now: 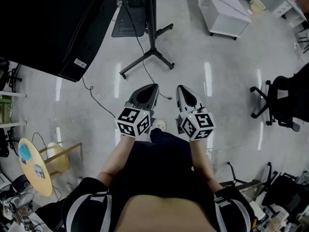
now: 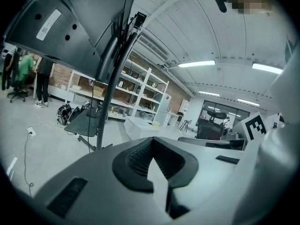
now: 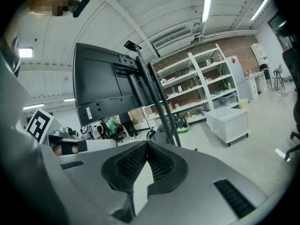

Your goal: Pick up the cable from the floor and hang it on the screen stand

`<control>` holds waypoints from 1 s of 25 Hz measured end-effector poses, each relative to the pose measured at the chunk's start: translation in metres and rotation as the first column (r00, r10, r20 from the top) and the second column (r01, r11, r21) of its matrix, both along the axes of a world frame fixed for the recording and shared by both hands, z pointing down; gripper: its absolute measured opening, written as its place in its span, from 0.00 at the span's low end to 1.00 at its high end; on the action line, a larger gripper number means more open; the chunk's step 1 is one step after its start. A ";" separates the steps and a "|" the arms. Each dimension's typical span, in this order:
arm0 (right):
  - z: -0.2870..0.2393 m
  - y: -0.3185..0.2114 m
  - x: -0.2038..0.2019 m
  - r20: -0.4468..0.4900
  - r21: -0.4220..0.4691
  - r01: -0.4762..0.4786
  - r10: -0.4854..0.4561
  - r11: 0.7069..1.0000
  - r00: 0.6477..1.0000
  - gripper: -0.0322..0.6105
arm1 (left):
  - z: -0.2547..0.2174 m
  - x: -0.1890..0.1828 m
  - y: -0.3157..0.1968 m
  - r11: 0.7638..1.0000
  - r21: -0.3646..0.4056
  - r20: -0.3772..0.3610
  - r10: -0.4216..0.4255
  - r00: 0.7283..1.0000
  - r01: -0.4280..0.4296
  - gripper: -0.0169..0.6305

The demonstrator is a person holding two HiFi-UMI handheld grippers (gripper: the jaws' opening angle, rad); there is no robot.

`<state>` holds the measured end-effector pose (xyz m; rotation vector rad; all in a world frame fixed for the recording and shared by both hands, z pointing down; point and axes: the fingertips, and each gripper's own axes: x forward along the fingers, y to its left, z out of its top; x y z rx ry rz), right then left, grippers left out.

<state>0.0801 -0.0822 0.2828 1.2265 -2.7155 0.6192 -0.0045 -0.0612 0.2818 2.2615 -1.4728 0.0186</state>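
Head view looks steeply down on a person holding the left claw [image 1: 150, 87] and the right claw [image 1: 181, 88] side by side at waist height, both aimed forward over a pale floor [image 1: 217, 81].

Left gripper view shows the left claw [image 2: 152, 144] with its ribbed pads pressed together and nothing between them. Right gripper view shows the right claw [image 3: 146, 146] closed the same way, also empty.

A thin black cable [image 1: 91, 93] lies on the floor to the left of the left claw. It comes out from under the screen [image 1: 48, 23] and curves toward the claw without touching it. In the left gripper view the cable [image 2: 26, 158] trails across the floor, low and far to that claw's left.

The screen stand [image 1: 152, 28] rises straight ahead of the two claws, its base legs spread on the floor just beyond their tips. Its dark pole [image 2: 110, 93] stands ahead and left of the left claw, and ahead of the right claw [image 3: 161, 107].

A white cabinet [image 1: 219, 8] on wheels sits beyond and to the right of the right claw. An office chair [image 1: 282, 103] stands well off to that claw's right.
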 end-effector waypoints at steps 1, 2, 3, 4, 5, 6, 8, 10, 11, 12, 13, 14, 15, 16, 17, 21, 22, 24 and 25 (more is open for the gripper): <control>0.001 -0.006 0.001 0.002 -0.002 0.005 -0.005 1.000 1.000 0.08 | 0.001 -0.001 -0.005 1.000 0.001 0.000 -0.004 1.000 0.004 0.03; 0.002 -0.013 0.001 0.002 -0.004 0.008 -0.008 1.000 1.000 0.08 | 0.001 -0.002 -0.010 1.000 0.005 0.000 -0.006 1.000 0.006 0.03; 0.004 -0.020 0.002 0.001 -0.005 0.010 -0.009 1.000 1.000 0.08 | 0.001 -0.003 -0.015 1.000 0.011 0.001 -0.007 1.000 0.007 0.03; 0.005 -0.027 0.003 0.001 -0.005 0.010 -0.010 1.000 1.000 0.08 | 0.001 -0.004 -0.020 1.000 0.018 0.002 -0.006 1.000 0.006 0.03; 0.006 -0.034 0.004 0.002 -0.004 0.011 -0.011 1.000 1.000 0.08 | 0.002 -0.005 -0.026 1.000 0.025 0.006 -0.003 1.000 0.003 0.03; 0.006 -0.041 0.004 0.006 -0.002 0.014 -0.014 1.000 1.000 0.08 | 0.003 -0.006 -0.032 1.000 0.030 0.010 0.000 1.000 -0.001 0.03; 0.008 -0.055 0.004 0.013 0.005 0.027 -0.027 1.000 1.000 0.08 | 0.005 -0.007 -0.044 0.999 0.038 0.014 0.008 1.000 -0.009 0.03; 0.011 -0.066 0.004 0.011 0.014 0.034 -0.034 0.999 0.999 0.08 | 0.008 -0.008 -0.056 0.999 0.044 0.012 0.016 1.000 -0.016 0.03; 0.014 -0.073 0.004 0.011 0.014 0.032 -0.032 0.999 0.999 0.08 | 0.011 -0.009 -0.063 0.999 0.046 0.011 0.018 1.000 -0.019 0.03; 0.018 -0.079 0.004 0.014 0.012 0.028 -0.028 1.000 0.999 0.08 | 0.013 -0.011 -0.070 0.999 0.047 0.011 0.020 1.000 -0.021 0.03; 0.022 -0.086 0.004 0.022 0.009 0.024 -0.024 1.000 0.999 0.08 | 0.016 -0.012 -0.077 0.999 0.047 0.011 0.023 1.000 -0.024 0.03; 0.026 -0.090 0.004 0.033 0.006 0.020 -0.020 1.000 0.999 0.08 | 0.020 -0.013 -0.083 0.999 0.046 0.008 0.028 1.000 -0.028 0.03; 0.031 -0.094 0.004 0.041 0.005 0.016 -0.016 1.000 0.999 0.08 | 0.025 -0.014 -0.088 0.998 0.045 -0.001 0.036 0.999 -0.036 0.03; 0.036 -0.098 0.005 0.042 0.004 0.010 -0.010 1.000 0.999 0.08 | 0.030 -0.014 -0.093 0.998 0.042 -0.013 0.045 0.999 -0.044 0.03; 0.042 -0.103 0.006 0.039 0.004 0.001 -0.001 1.000 0.999 0.08 | 0.037 -0.015 -0.099 0.998 0.038 -0.026 0.053 0.998 -0.052 0.03; 0.072 -0.118 0.014 0.031 0.003 -0.042 0.042 0.999 0.999 0.08 | 0.075 -0.015 -0.119 0.997 0.000 -0.035 0.083 0.996 -0.083 0.03; 0.081 -0.121 0.016 0.026 0.003 -0.050 0.050 0.999 0.998 0.08 | 0.087 -0.014 -0.123 0.996 -0.008 -0.033 0.094 0.995 -0.094 0.03; 0.101 -0.128 0.017 0.011 0.007 -0.062 0.061 0.998 0.998 0.08 | 0.111 -0.012 -0.132 0.993 -0.020 -0.032 0.112 0.993 -0.113 0.03; 0.112 -0.130 0.017 0.006 0.009 -0.062 0.062 0.998 0.998 0.08 | 0.123 -0.011 -0.136 0.993 -0.022 -0.036 0.119 0.992 -0.120 0.03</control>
